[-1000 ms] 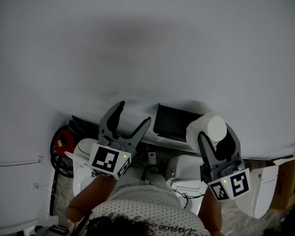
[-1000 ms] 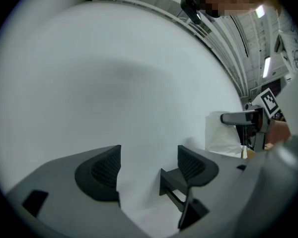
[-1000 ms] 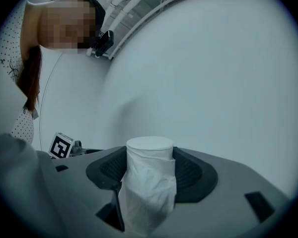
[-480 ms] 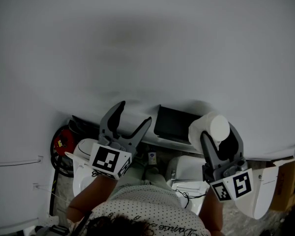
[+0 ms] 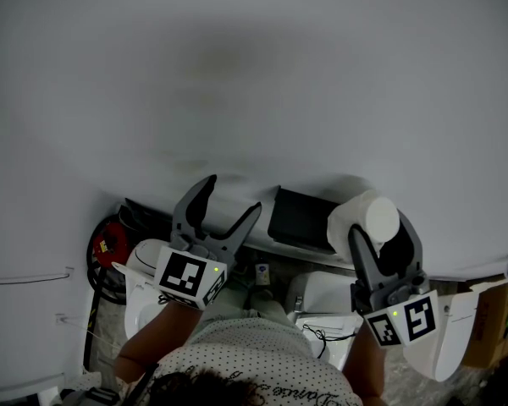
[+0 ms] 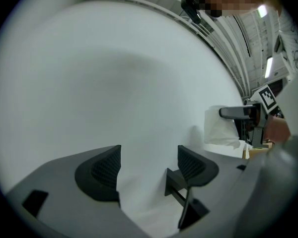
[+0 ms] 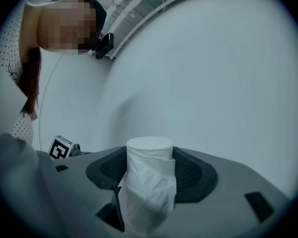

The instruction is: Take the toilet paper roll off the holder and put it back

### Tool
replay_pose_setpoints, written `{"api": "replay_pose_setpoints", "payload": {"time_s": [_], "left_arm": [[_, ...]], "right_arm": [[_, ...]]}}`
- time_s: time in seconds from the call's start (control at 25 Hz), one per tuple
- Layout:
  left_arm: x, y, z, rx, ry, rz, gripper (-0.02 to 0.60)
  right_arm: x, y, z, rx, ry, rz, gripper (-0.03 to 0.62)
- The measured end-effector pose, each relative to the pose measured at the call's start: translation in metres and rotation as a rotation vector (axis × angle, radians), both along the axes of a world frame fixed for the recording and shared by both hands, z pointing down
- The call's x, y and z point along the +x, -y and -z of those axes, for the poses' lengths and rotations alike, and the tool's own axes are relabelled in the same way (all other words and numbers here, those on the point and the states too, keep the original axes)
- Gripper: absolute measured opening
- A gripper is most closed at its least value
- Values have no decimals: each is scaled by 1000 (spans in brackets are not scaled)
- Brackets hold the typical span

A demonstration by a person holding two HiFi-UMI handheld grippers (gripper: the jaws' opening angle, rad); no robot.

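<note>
White toilet paper roll (image 7: 148,192), loose tail, pinched by right hand-held gripper (image 5: 381,233); left hand-held gripper (image 6: 148,163) spread.

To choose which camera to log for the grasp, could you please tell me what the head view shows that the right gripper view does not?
Only the head view: the left claw seen whole, jaws apart and empty, a black fixture on the wall, and a red object lower left. Only the right gripper view: ribbed pads pressing both sides of the toilet paper roll, its loose sheet hanging down, and the person's head-worn camera. Both: that roll held in the right claw, before the same wall.
</note>
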State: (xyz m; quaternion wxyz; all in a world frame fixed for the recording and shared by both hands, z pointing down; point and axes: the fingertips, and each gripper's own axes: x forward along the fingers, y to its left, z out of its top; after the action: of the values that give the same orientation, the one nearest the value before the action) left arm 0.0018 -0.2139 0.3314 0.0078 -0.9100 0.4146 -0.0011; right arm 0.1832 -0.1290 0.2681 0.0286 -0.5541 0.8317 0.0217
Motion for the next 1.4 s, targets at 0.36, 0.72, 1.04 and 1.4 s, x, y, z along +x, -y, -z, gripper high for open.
{"api": "replay_pose_setpoints", "payload": {"time_s": [0.36,0.72,1.04,1.4], "left_arm": [[-1,4,-2,-3,3,10,342],[-13,11,-3,-7,4,47,342],[-16,15,-3,-14,5,67,342],[-15,15,-4,-16,9,64,342]], "right_arm": [[-4,17,12,29,-11,26,282],[-20,40,-2,-8,-19,84,282],[-30,44,-17,-44,-64,136,283],[-42,47,-40,-108,-140,164,284]]}}
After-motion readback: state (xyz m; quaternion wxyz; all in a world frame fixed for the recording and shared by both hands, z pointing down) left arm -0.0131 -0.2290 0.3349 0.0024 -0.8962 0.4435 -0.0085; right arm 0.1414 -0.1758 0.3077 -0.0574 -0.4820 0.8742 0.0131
